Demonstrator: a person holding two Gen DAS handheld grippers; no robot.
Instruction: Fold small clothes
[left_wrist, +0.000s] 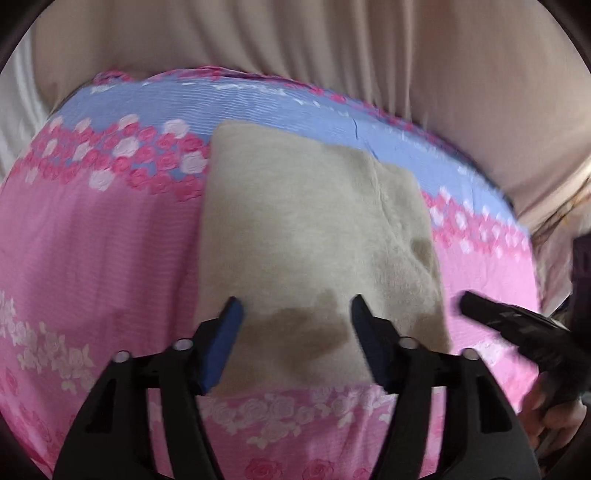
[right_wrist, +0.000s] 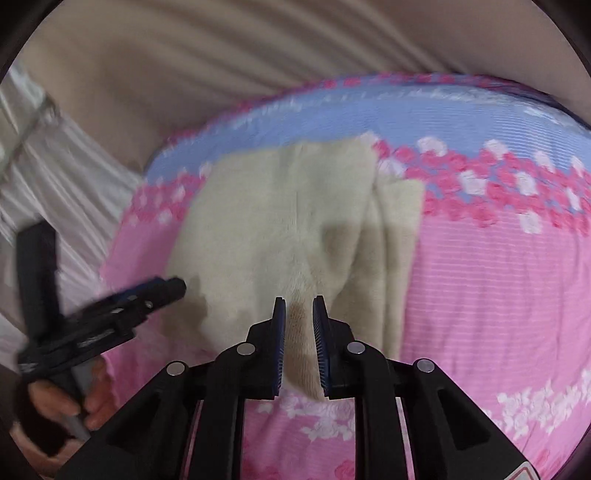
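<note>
- Lying flat near the far edge of the bed: small cream fleecy garment (left_wrist: 310, 229), already doubled into a rough rectangle w/ layered edges stacked along one side – so at least one fold looks done, prob. more.
- Left to do, by my read: maybe one last fold or just a smoothing; near edge sits under both tools, so either is poss. Can't tell what kind of garment it is.
- Left gripper (left_wrist: 295, 314): blue-padded jaws wide apart, straddling near edge of the cloth, nothing between pads pressing; not gripping.
- Right gripper (right_wrist: 299, 314): jaws nearly together w/ a narrow gap, cream cloth seen thru the gap below; pads don't look clamped on it – blur makes this less than certain.
- Each tool shows in the other's view, beside the garment's near corners; a hand (right_wrist: 55, 402) holds the left one's handle.
- Surface: pink bedsheet w/ rose print and a blue band (left_wrist: 110, 236) toward the far edge; soft, slightly ribbed, garment rests partly on pink, partly on blue.
- Room: beige pleated curtain (left_wrist: 332, 55) right behind the bed; paler whitish drape (right_wrist: 74, 177) off to one side. Rest blurred.
</note>
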